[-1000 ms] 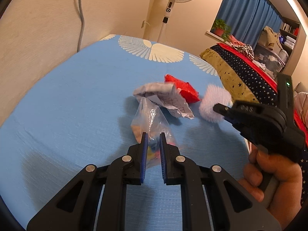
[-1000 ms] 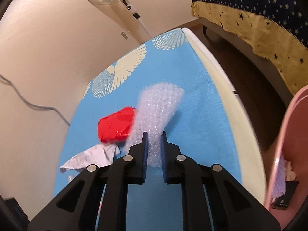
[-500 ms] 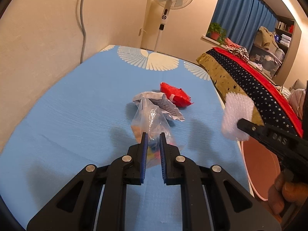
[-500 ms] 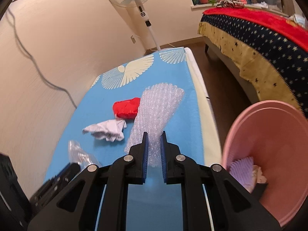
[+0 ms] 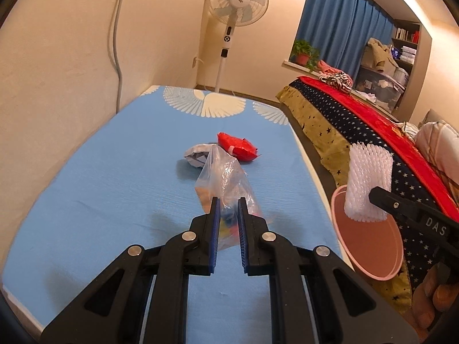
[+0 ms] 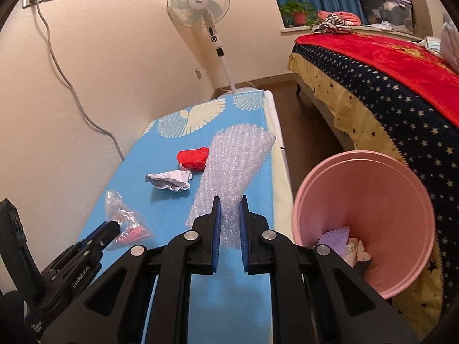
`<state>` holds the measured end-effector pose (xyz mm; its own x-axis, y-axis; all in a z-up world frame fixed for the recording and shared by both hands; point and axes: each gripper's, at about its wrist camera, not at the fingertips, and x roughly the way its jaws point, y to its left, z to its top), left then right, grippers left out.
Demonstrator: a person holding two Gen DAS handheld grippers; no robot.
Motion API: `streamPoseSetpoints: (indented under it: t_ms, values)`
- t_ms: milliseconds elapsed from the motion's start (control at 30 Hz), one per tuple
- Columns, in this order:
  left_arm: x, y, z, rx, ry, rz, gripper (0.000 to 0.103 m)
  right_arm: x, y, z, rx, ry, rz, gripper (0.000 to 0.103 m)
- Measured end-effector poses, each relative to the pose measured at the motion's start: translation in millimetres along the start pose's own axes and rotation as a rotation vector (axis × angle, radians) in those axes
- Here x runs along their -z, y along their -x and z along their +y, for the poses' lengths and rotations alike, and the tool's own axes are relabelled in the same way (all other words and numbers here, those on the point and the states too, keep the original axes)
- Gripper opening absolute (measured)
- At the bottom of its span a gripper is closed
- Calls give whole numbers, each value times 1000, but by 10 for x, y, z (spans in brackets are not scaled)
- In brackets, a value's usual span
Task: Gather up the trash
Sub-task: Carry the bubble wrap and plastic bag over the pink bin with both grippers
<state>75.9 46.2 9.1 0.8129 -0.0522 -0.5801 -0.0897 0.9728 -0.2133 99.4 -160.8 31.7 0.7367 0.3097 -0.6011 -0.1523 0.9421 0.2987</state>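
My left gripper (image 5: 228,200) is shut on a clear plastic bag (image 5: 225,177) with colourful bits inside, held just above the blue table (image 5: 114,172); the bag also shows in the right wrist view (image 6: 123,220). My right gripper (image 6: 228,200) is shut on a sheet of bubble wrap (image 6: 235,166), held up beside the table's right edge next to the pink bin (image 6: 373,200). In the left wrist view the bubble wrap (image 5: 367,183) hangs over the bin (image 5: 370,246). A crumpled white paper (image 6: 169,180) and a red wrapper (image 6: 192,157) lie on the table.
The pink bin stands on the floor right of the table and holds a purple item (image 6: 334,236) and other scraps. A bed with a starred cover (image 6: 387,86) lies further right. A standing fan (image 6: 200,8) is at the table's far end. A wall runs along the left.
My right gripper has carried the bubble wrap off the table to the right, to beside the pink bin. My left gripper has lifted and drawn back a little with the plastic bag.
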Motion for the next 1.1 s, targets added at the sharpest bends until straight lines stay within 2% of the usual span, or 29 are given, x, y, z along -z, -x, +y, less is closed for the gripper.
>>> streamPoseSetpoints:
  t_ms: [433,1100]
  values:
    - [85,255,-186,38,-53,-27,12,158,473,-147,19,-6,-44,12]
    - [157,255,-382,77,-98,-41,12,163,549,-227,53,-16,-74,12]
